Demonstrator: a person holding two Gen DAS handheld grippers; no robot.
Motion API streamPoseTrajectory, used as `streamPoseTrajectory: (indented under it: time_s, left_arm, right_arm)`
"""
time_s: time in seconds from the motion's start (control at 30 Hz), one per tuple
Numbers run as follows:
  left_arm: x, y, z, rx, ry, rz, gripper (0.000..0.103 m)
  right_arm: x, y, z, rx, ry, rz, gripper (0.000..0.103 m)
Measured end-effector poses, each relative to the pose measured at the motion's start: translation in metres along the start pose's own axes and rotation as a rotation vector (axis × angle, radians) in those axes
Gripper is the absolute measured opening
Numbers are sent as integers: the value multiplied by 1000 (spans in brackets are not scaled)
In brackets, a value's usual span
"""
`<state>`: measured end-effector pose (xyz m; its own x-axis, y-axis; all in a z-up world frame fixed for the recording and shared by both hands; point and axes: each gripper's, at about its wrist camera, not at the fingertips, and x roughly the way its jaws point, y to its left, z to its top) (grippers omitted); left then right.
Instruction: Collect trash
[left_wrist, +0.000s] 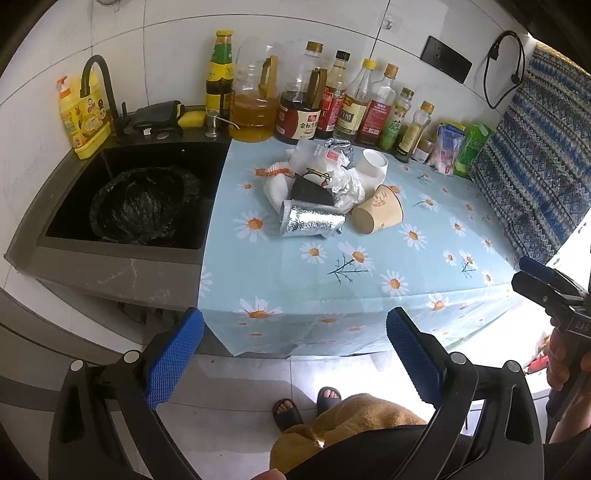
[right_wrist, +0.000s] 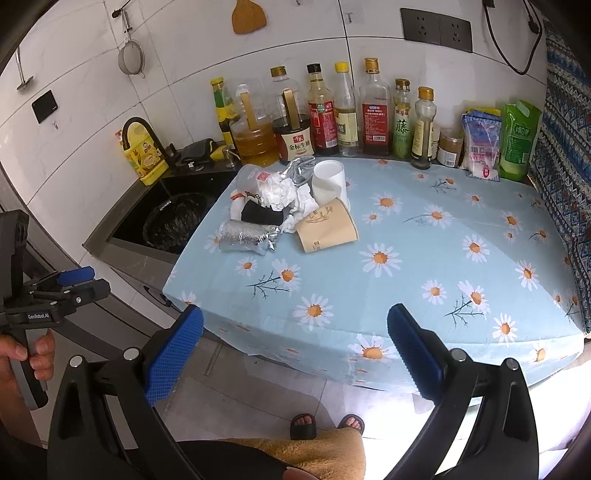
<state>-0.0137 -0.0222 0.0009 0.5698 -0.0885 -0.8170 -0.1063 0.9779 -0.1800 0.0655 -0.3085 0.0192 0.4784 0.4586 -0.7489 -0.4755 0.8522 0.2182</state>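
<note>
1. Your left gripper (left_wrist: 294, 352) has its blue ribbed pads spread wide, nothing between them. It hangs off the front edge of the counter, above the floor.
2. Your right gripper (right_wrist: 294, 352) reads the same: pads wide apart, empty, short of the daisy-print blue tablecloth (right_wrist: 424, 280).
3. The trash sits in one heap at the far left of the cloth: a tan paper cup on its side (right_wrist: 327, 230), a crumpled silver foil pouch (right_wrist: 245, 240), wadded white tissue (right_wrist: 277, 192), an upright white cup (right_wrist: 328, 181), and a black wrapper (right_wrist: 260, 216).
4. The black bin bag (left_wrist: 142, 205) lies open in the dark sink, just left of the heap.
5. Judgement: nothing is collected yet. Start with the tan cup or the foil pouch; both lie nearest and clear of the rest. Pinch the cup across its rim wall lightly, since paper will likely crush. Keep clear of the sauce bottles (right_wrist: 332, 110) behind.
6. Legible writing: "GenRobot.AI" on the left gripper's body, seen from the right wrist; "金标生抽" on the dark soy bottle; "藤" on a green-labelled bottle.
</note>
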Motion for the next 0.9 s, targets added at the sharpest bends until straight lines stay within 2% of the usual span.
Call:
streamPoseTrajectory:
  time_s: [0.37, 0.83, 0.9]
  left_arm:
    - [1, 2, 1, -18, 18, -5, 96]
    - [0, 2, -2, 14, 13, -4, 96]
    - [-1, 4, -2, -2, 16, -40, 96]
  right_arm:
    - [-1, 2, -2, 7, 3, 2, 99]
    - [-3, 8, -5, 2, -14, -8, 99]
    - [-3, 7, -5, 13, -15, -2, 99]
